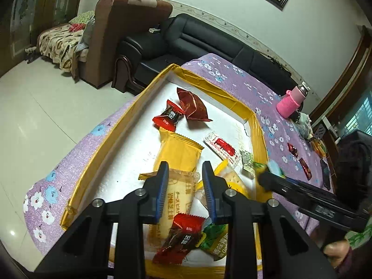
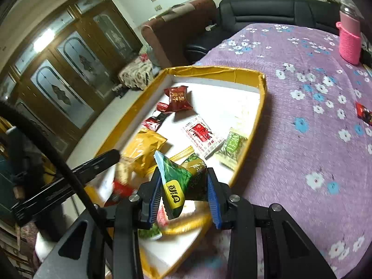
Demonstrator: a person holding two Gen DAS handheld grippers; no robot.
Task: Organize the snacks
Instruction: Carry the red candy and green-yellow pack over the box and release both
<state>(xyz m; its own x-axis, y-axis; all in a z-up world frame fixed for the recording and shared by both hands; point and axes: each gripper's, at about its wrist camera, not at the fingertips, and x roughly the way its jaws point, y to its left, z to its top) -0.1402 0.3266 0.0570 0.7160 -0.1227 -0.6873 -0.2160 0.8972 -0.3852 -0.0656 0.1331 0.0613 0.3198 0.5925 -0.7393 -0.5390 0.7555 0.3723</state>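
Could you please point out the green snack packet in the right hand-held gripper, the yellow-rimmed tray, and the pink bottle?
green snack packet (image 2: 180, 181), right wrist view, on its green and yellow front face.
yellow-rimmed tray (image 1: 111, 125), left wrist view, on its left rim.
pink bottle (image 1: 290, 103), left wrist view, on its knitted sleeve.

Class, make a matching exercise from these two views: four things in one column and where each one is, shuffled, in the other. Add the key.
Things
1. green packet
2. pink bottle
3. yellow packet
4. left gripper

Places
A. on the purple cloth, outside the tray
B. between the right gripper's fingers
C. open above the tray
D. lying in the tray

Pairs: 1-B, 2-A, 3-D, 4-C
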